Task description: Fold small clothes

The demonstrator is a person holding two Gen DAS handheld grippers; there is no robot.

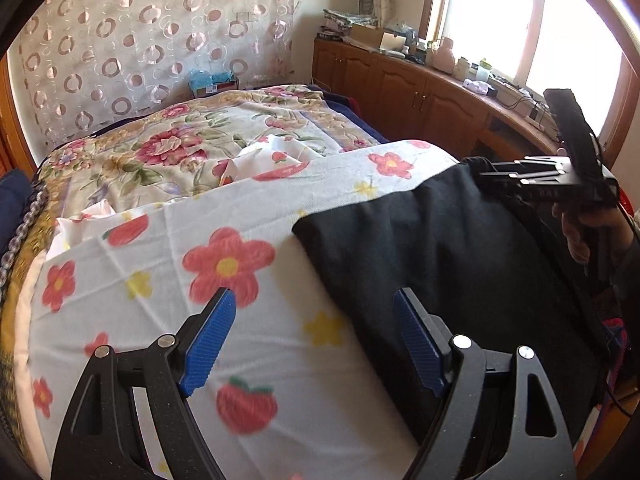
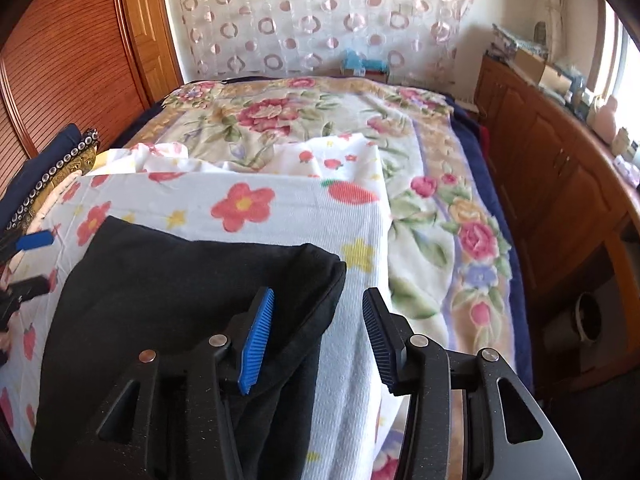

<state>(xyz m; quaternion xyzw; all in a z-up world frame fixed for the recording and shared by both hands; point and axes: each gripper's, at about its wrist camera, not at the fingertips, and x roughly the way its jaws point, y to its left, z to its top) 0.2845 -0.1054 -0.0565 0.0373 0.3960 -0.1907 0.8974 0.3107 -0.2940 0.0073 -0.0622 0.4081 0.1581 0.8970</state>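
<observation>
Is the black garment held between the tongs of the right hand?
No, in the right wrist view the right tongs stand open, and the black garment lies flat on the flowered sheet beneath them.

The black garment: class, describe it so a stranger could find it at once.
Start at the bed under the rose-patterned blanket. On its near end lies a white cloth printed with red flowers. The plain black fabric garment lies on that cloth, the only dark, unpatterned item there.

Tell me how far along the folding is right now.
Done: the black garment lies on the flowered cloth with one fold along its right edge. In hand: nothing; the right gripper and left gripper are both open over it. Left: probably further folds.
</observation>
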